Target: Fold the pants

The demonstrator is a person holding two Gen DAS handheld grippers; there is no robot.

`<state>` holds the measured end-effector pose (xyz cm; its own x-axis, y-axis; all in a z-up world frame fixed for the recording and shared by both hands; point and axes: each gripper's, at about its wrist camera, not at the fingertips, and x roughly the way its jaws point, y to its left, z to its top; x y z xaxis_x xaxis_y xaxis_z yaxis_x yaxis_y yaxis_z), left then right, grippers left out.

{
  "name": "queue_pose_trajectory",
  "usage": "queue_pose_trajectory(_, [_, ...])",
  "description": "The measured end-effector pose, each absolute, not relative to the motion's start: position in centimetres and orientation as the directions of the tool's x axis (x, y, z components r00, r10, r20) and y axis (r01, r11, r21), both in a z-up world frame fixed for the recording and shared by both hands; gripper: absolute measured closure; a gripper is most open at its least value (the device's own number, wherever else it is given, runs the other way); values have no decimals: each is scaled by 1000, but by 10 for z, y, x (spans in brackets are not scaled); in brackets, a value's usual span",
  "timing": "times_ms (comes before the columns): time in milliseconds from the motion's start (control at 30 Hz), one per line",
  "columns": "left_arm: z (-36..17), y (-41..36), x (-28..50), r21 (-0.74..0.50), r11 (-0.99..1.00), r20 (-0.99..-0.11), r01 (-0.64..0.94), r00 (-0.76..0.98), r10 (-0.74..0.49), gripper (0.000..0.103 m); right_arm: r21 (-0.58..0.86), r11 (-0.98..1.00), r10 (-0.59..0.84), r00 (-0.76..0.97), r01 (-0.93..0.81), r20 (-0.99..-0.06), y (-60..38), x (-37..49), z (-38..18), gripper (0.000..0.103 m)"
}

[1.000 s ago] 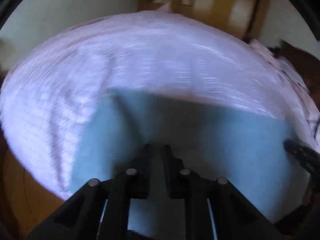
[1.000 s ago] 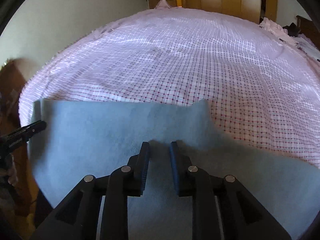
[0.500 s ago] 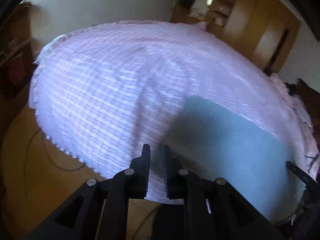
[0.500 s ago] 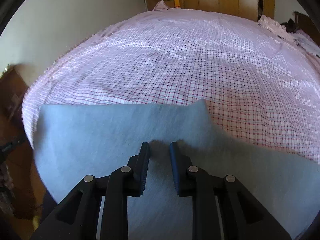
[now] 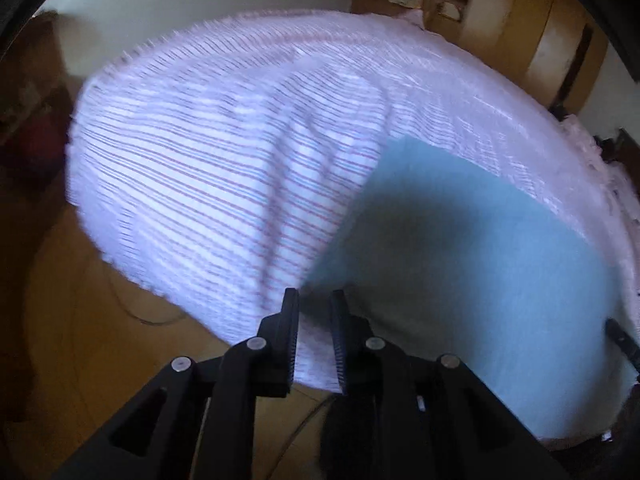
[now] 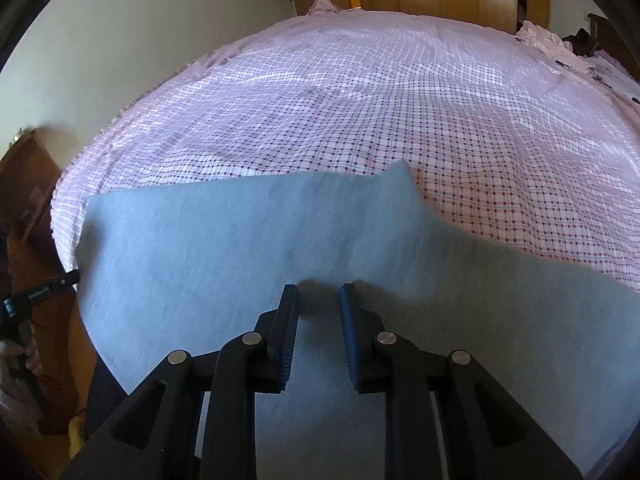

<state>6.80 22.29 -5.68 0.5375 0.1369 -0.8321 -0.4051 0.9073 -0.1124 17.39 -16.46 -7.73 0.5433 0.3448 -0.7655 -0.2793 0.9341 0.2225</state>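
From the left wrist camera, the left gripper (image 5: 314, 300) sits at the bottom middle of the frame. Its two black fingers have a small gap and are opening. Nothing is held between them. Through the gap you can see the checked bed sheet (image 5: 224, 168) and the near left corner of the pants (image 5: 460, 248). The pants are light blue and lie flat on the right half of the frame. The sheet is pink and white and fills the middle and left. It looks blurry here. Brown wooden floor (image 5: 80, 300) shows at the lower left. A wooden wardrobe (image 5: 532, 28) stands at the upper right. At the right edge, just past the pants, a bit of the right gripper (image 5: 622, 338) pokes in.

From the right wrist camera, the right gripper (image 6: 319, 294) is at the bottom middle. Its fingers are a little apart, with a small gap. They hover above the pants (image 6: 240, 248) and nothing is pinched between them. The blue pants fill the lower part of the frame, and one corner sticks up a bit near the middle. The sheet (image 6: 400, 100) spreads across the top half. At the left edge, the left gripper (image 6: 44, 290) shows as a black tip beside the pants, with a person's hand (image 6: 16, 364) below it.
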Motion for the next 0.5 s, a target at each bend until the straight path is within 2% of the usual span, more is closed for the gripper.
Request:
queue_pose_trajectory(200, [-43, 229, 61, -274, 896, -780, -351, 626, 6, 86, 256, 928, 367, 537, -272, -759, -168, 169, -76, 88])
queue_pose_trajectory(267, [-45, 226, 70, -264, 906, -784, -331, 620, -2, 86, 245, 932, 356, 532, -269, -768, -166, 170, -80, 88])
queue_pose_trajectory(367, [-51, 222, 80, -186, 911, -813, -368, 579, 68, 86, 240, 932, 355, 538, -273, -765, -166, 169, -82, 88])
queue_pose_trajectory(500, [-50, 228, 68, -203, 905, -799, -373, 597, 67, 85, 227, 932, 350, 537, -284, -768, -165, 168, -86, 88])
